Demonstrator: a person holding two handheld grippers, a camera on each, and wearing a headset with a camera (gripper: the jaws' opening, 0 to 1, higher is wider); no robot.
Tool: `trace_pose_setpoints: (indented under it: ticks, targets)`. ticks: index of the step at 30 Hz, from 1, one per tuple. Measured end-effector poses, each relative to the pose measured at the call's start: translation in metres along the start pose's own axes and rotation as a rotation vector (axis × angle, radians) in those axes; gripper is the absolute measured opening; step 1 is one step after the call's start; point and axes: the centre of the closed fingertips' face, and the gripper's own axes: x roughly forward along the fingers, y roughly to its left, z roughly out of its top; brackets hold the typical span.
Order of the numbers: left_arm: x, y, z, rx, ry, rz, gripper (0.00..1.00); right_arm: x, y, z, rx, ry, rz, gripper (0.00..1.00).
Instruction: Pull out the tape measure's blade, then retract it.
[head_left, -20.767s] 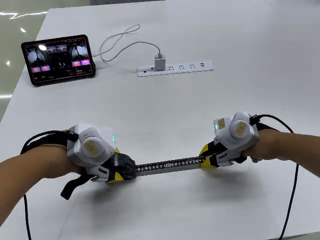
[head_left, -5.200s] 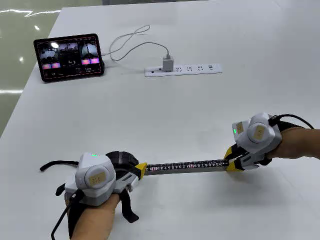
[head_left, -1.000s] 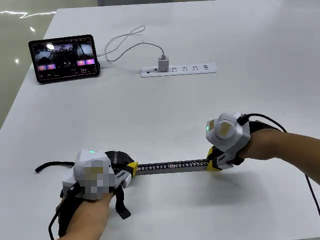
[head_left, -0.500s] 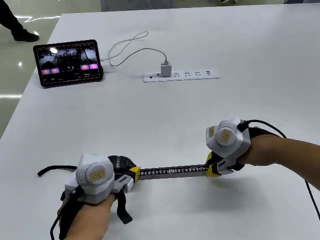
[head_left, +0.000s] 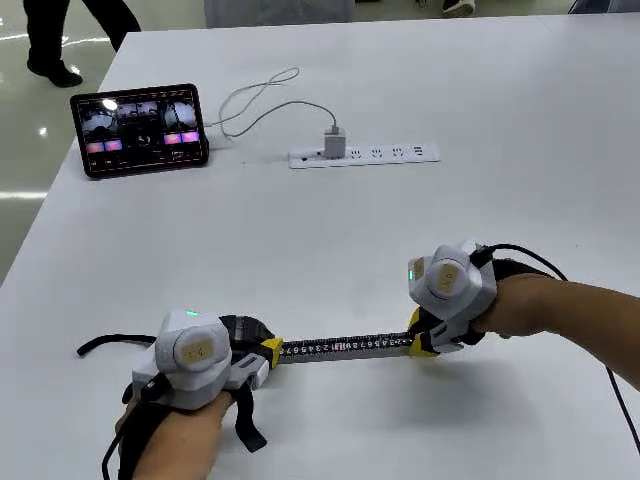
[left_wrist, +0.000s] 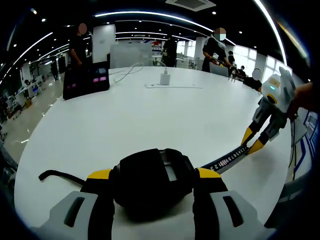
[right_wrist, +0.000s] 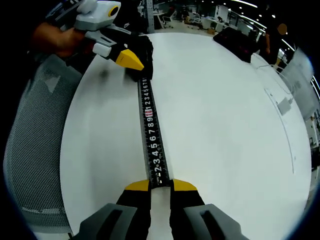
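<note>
The black tape measure case (left_wrist: 152, 176) sits on the white table (head_left: 340, 250), clamped between the yellow-tipped fingers of my left gripper (left_wrist: 152, 175), which is shut on it. In the head view the case (head_left: 248, 333) shows just beyond that gripper (head_left: 262, 352). Its blade (head_left: 345, 346) runs right across the table to my right gripper (head_left: 418, 346). In the right gripper view the numbered blade (right_wrist: 151, 135) leads from the case (right_wrist: 141, 56) down to my right gripper (right_wrist: 161, 186), shut on the blade's end. The blade's tip is hidden between the jaws.
A tablet (head_left: 140, 128) with a lit screen stands at the far left of the table. A white power strip (head_left: 364, 155) with a charger and cable lies at the back centre. A black strap (head_left: 105, 343) trails left of the case. People stand beyond the table.
My right gripper has moved left toward the case, and the exposed blade is shorter than 5 seconds ago. The left gripper has stayed on the case.
</note>
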Motion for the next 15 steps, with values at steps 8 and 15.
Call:
trace_pose_setpoints:
  ticks: [8, 15]
  targets:
    - [0.0006, 0.0005, 0.0000, -0.003, 0.005, -0.004, 0.59, 0.0022, -0.0015, 0.0033, -0.020, 0.001, 0.005, 0.09]
    - [0.0010, 0.0007, 0.0004, -0.006, 0.005, -0.003, 0.58, 0.0034, -0.0015, 0.0066, -0.007, 0.002, 0.014, 0.10]
